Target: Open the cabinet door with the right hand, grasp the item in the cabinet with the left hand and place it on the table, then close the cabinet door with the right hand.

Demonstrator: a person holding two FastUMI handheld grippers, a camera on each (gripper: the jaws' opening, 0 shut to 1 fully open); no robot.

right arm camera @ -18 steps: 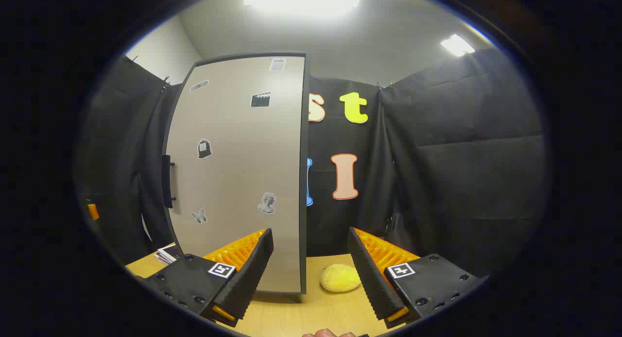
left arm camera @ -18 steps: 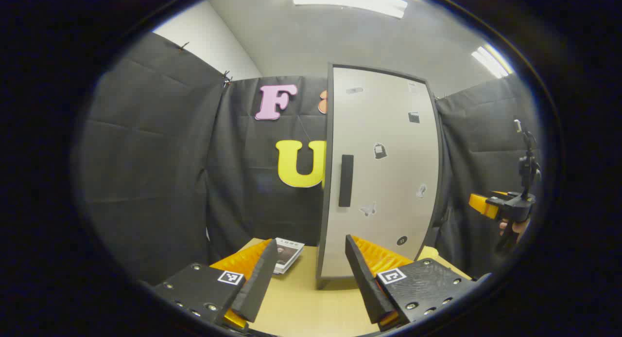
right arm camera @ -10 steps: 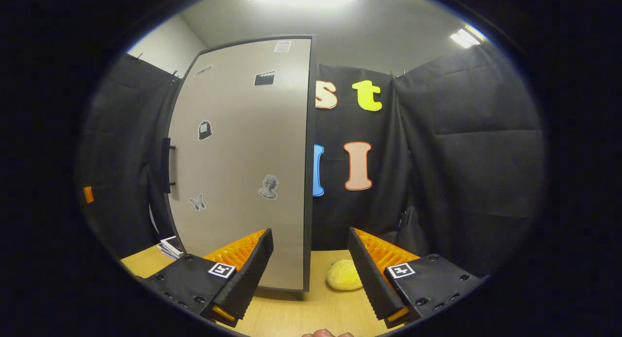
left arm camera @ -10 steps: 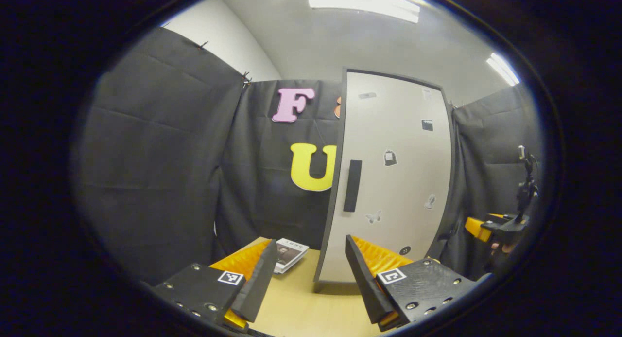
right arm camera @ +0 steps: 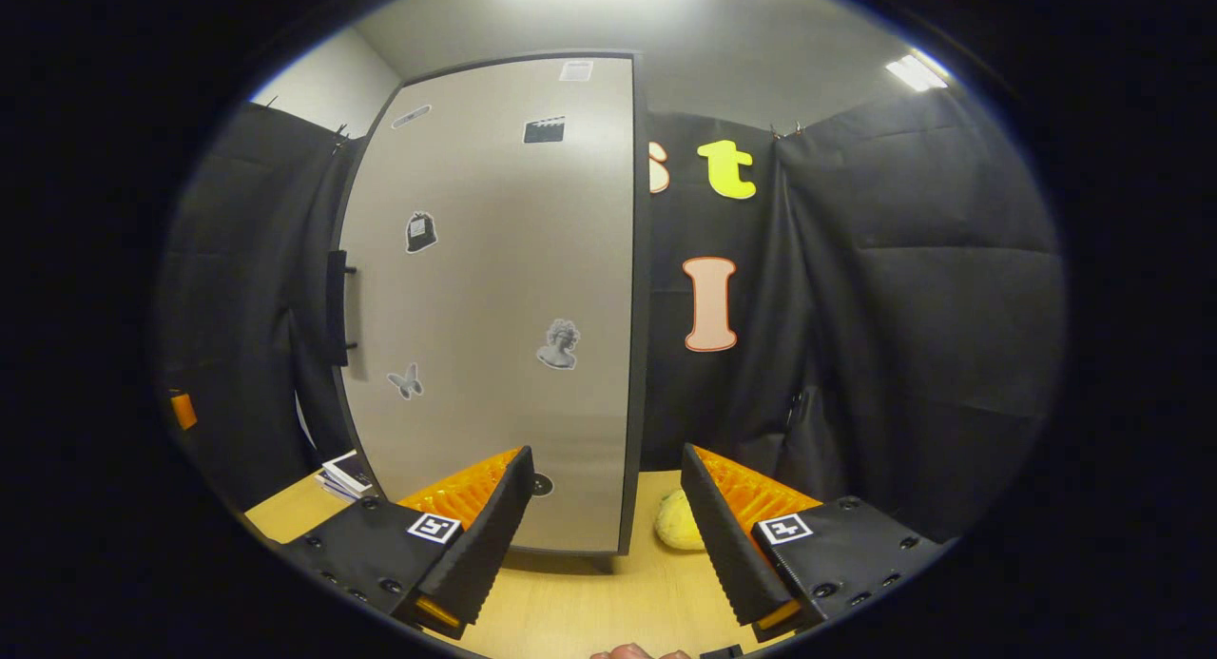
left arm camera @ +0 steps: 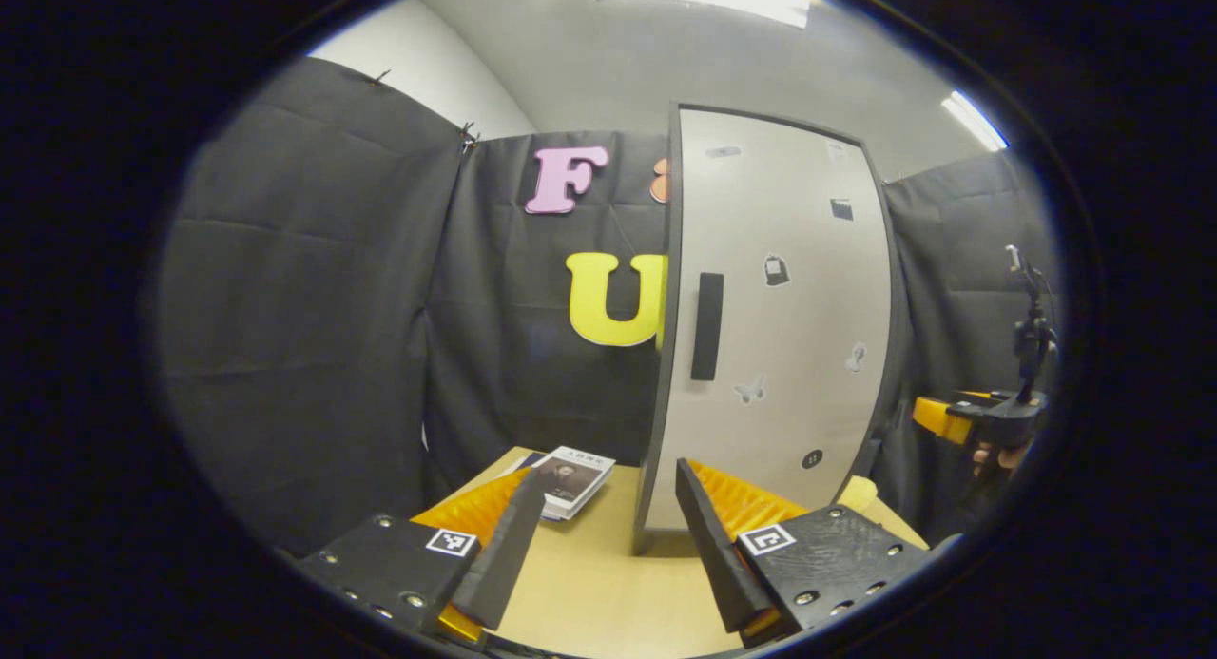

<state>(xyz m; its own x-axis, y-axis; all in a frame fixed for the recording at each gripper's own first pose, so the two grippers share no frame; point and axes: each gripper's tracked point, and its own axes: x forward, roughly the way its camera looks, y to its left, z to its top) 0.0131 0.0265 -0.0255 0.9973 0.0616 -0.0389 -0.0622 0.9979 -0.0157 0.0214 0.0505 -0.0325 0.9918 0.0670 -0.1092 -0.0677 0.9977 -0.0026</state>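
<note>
Both grippers hang released and empty over the table [left arm camera: 589,583], the left gripper [left arm camera: 599,535] low centre before the shut cabinet door [left arm camera: 780,326], the right gripper [right arm camera: 608,531] low centre, the door's handle [right arm camera: 336,307] at mid-left.

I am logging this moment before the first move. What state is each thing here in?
Cabinet door: closed, handle untouched.
Left gripper: open, holding nothing.
Right gripper: open, holding nothing, short of the door.
Booklets: lying flat on the table, left of the cabinet.
Yellow lump: resting on the table, right of the cabinet.
</note>
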